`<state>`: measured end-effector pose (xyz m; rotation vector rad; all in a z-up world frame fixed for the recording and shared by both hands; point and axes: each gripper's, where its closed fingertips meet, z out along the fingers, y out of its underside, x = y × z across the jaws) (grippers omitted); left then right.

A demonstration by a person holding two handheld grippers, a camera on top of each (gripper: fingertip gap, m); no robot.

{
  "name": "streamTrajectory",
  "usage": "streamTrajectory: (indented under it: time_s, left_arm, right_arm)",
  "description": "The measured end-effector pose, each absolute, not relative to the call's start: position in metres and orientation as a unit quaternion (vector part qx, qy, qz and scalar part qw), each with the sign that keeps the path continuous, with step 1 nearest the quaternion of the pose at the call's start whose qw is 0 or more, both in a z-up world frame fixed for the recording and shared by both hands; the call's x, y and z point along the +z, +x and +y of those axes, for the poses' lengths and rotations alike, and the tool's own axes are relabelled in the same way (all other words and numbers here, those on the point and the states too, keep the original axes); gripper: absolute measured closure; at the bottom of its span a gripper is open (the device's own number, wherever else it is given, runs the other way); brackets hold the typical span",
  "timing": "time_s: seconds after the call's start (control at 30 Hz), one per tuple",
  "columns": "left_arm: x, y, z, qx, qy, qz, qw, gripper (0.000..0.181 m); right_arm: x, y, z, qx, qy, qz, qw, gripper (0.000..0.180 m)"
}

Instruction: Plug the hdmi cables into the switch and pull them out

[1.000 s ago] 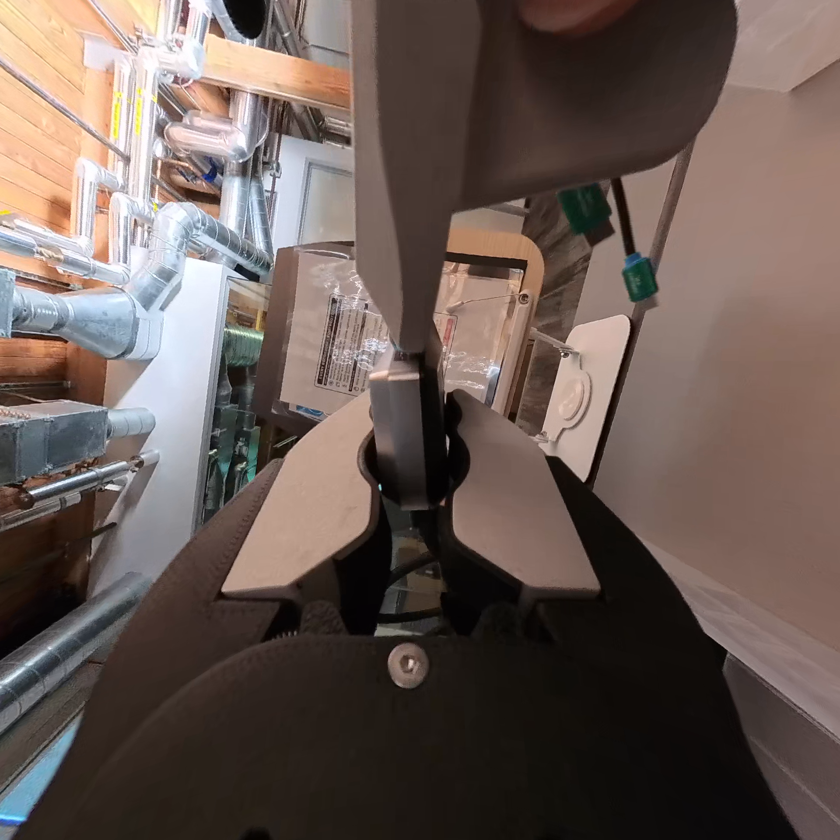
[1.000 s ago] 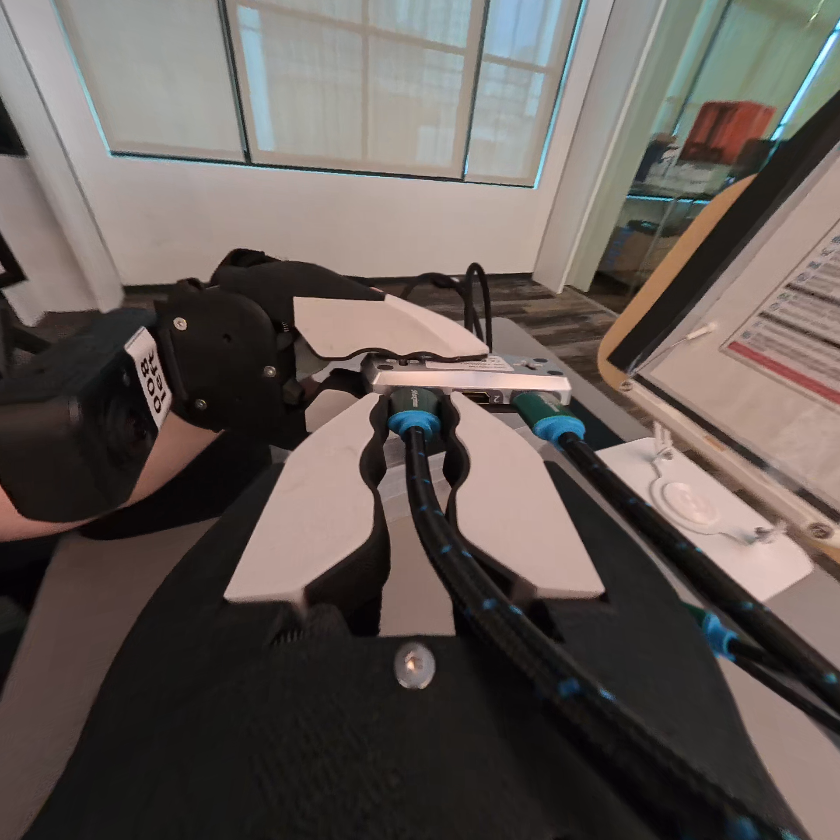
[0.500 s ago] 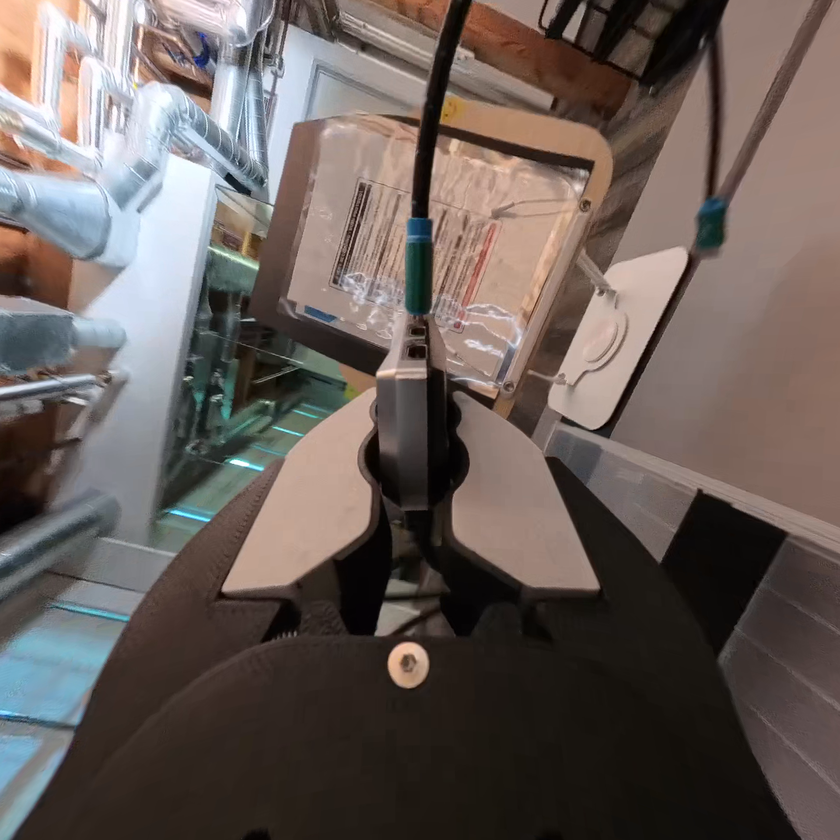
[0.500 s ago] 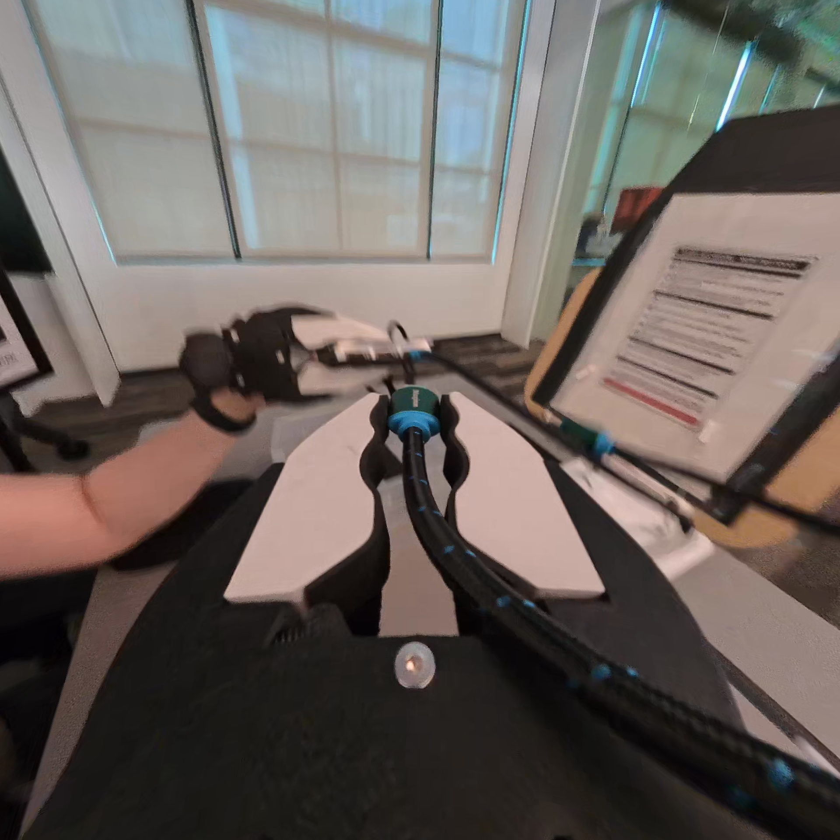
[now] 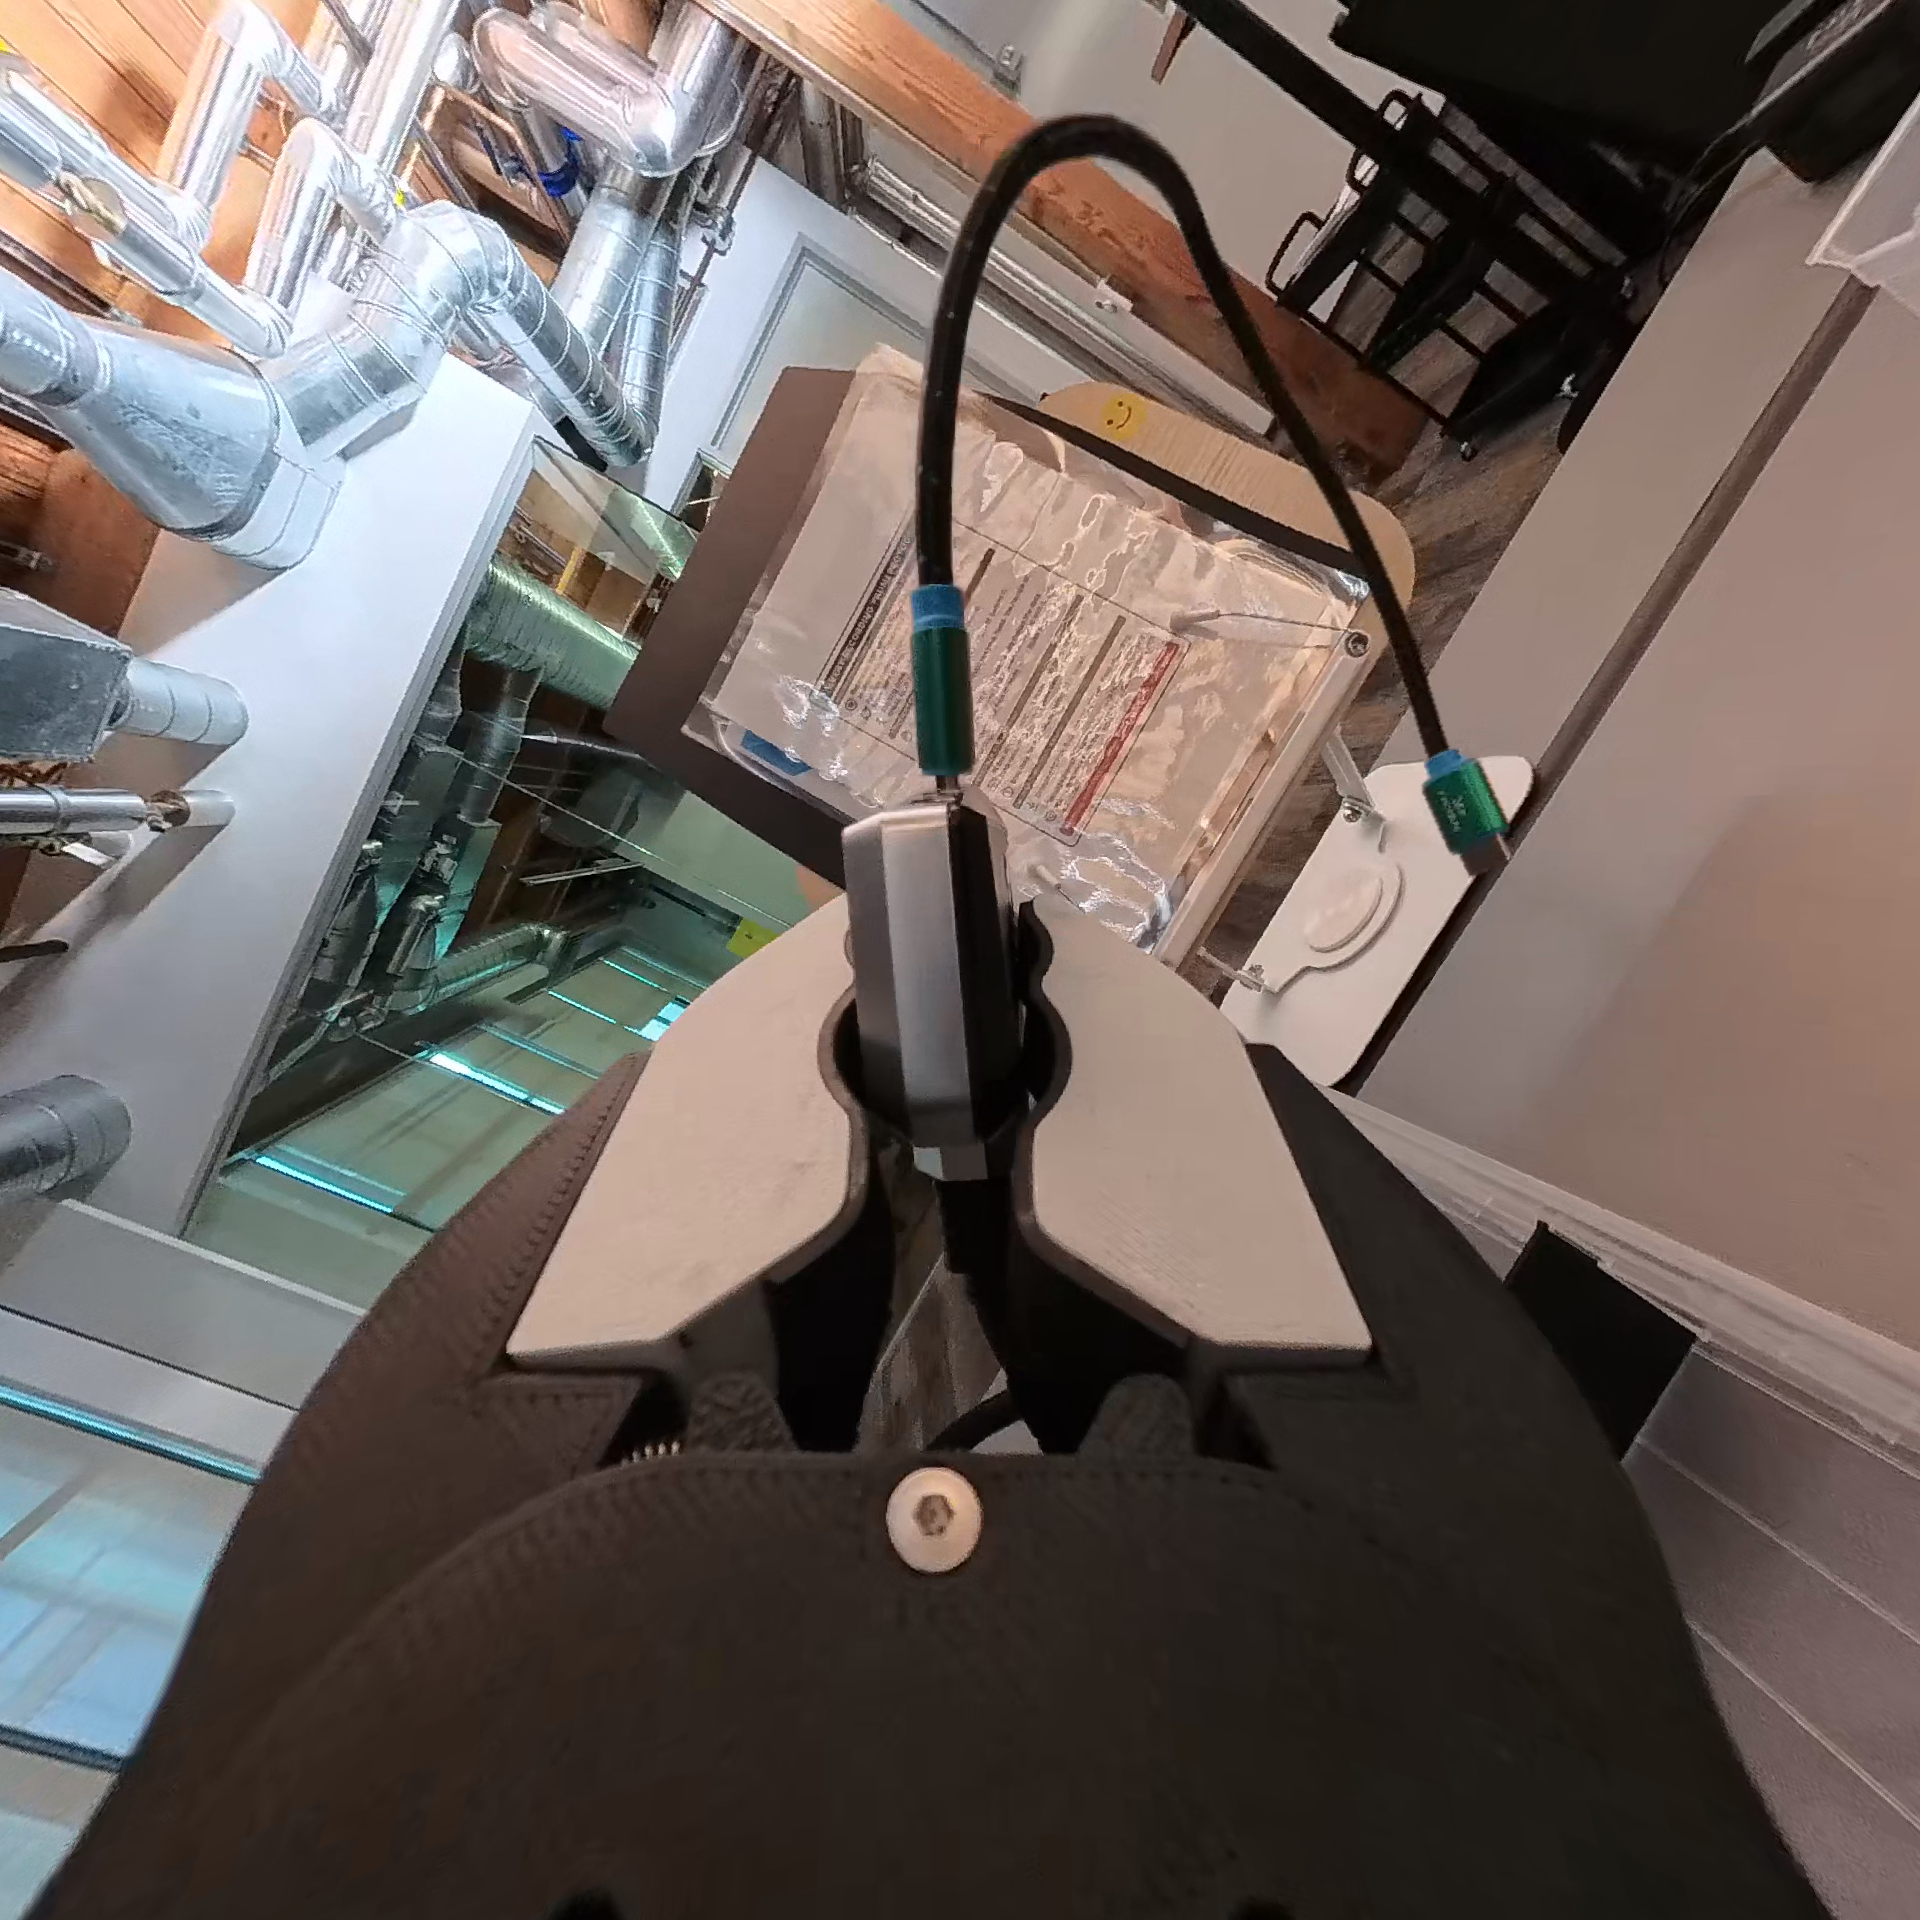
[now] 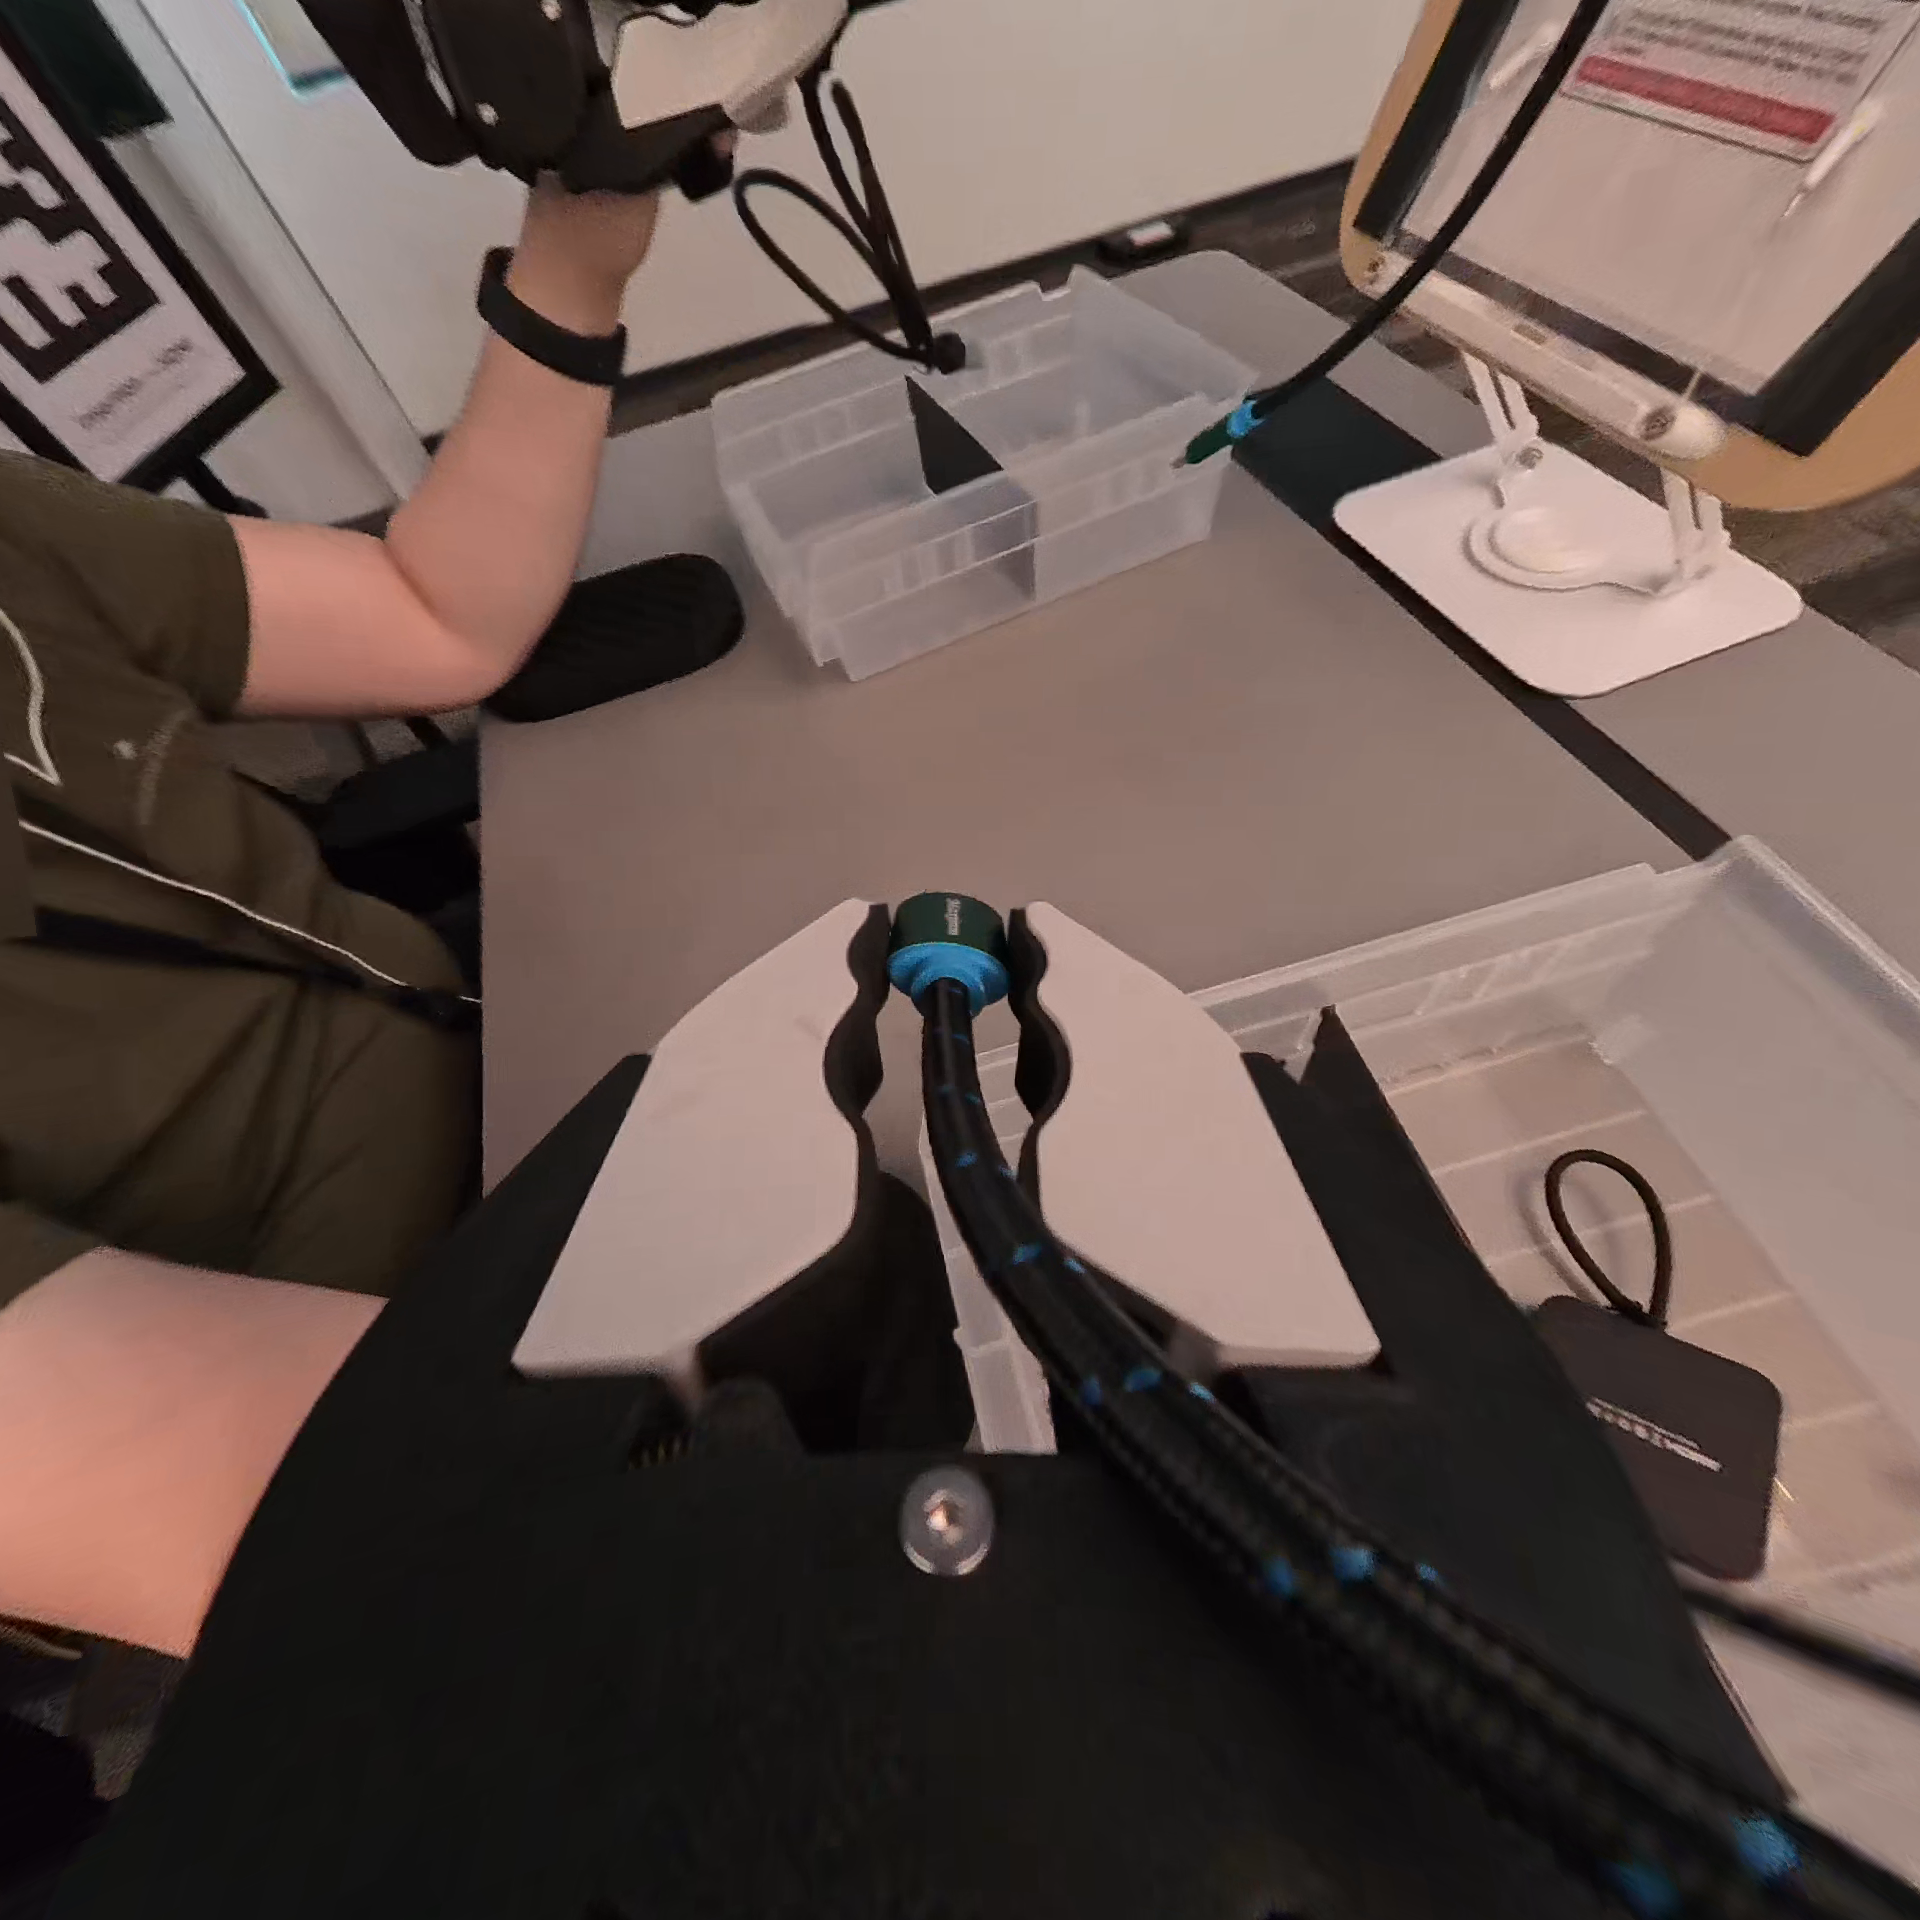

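Left gripper (image 5: pixel 940 1029) raised off the table (image 6: pixel 1039 748), fingers clamped on the silver switch (image 5: pixel 920 977); one green-ended hdmi cable (image 5: pixel 940 696) plugged into its top. Right gripper (image 6: pixel 948 940) fingers clenched on a second cable's green plug (image 6: pixel 948 925), held free above the table, well apart from the switch.
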<state>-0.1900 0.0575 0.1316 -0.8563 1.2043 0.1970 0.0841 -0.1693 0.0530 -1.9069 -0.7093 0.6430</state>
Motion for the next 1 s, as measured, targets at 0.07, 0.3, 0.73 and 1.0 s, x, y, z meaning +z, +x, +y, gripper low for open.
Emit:
streamTrajectory:
  time_s: [0.07, 0.3, 0.73, 1.0]
  left_arm:
    - [0.130, -0.187, 0.056, 0.092, -0.387, 0.552, 0.733, 0.159]
    - [0.127, -0.177, 0.048, 0.092, -0.377, 0.564, 0.729, 0.159]
    - [0.120, -0.165, 0.044, 0.088, -0.371, 0.581, 0.719, 0.158]
    - [0.119, -0.158, 0.034, 0.080, -0.362, 0.590, 0.718, 0.159]
  right_arm:
    - [0.050, 0.087, -0.168, 0.288, -0.773, -0.288, 0.486, 0.157]
    - [0.003, 0.104, -0.164, 0.228, -0.843, -0.275, 0.401, 0.157]
    - [-0.047, 0.150, -0.252, -0.050, -0.920, -0.382, -0.074, 0.156]
    - [-0.060, 0.198, -0.256, -0.185, -0.854, -0.444, -0.197, 0.157]
